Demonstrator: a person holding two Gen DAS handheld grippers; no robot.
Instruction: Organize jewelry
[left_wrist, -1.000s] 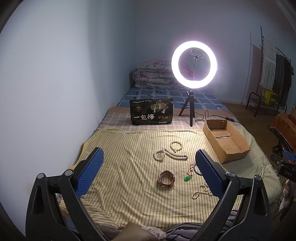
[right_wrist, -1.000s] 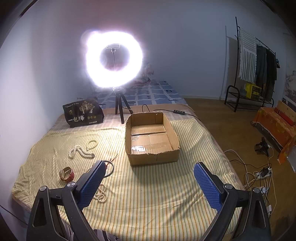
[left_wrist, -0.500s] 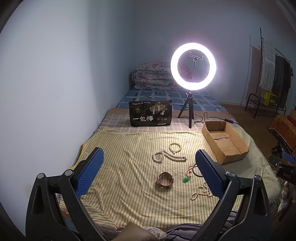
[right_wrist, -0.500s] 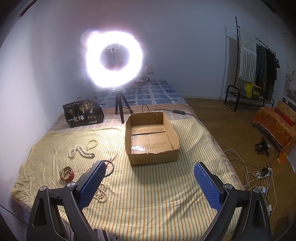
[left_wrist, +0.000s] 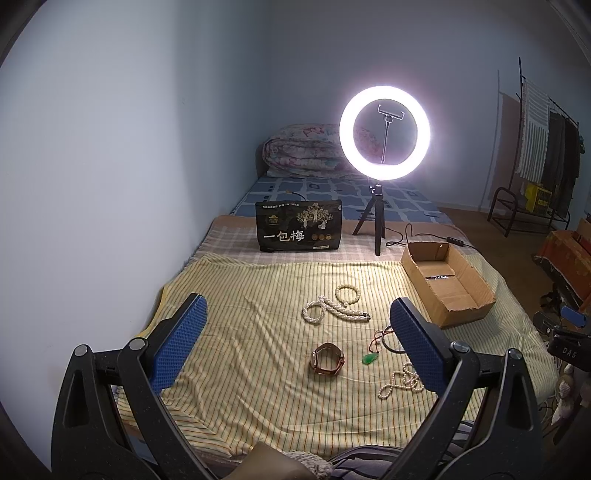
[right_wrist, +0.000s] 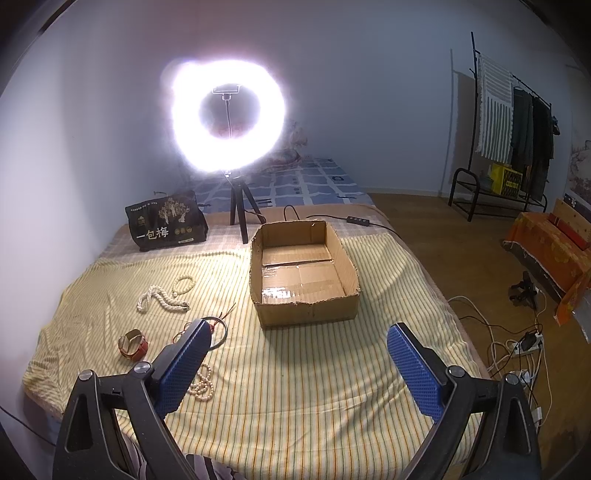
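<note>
- Left gripper (left_wrist: 297, 332) hangs level in the air, its blue-padded fingers (left_wrist: 181, 338) spread wide with nothing between them.
- Right gripper (right_wrist: 299, 363) hangs likewise, fingers (right_wrist: 415, 371) wide apart and holding nothing.

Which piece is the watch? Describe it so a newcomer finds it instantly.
Start at the open brown cardboard box on the yellow striped bedsheet, then look toward the sheet's near middle. There, just beyond a small green pendant, lies the brown leather-strap watch, curled into a loop. It is the only leather band; the pieces near it are pale beads or thin cord.
</note>
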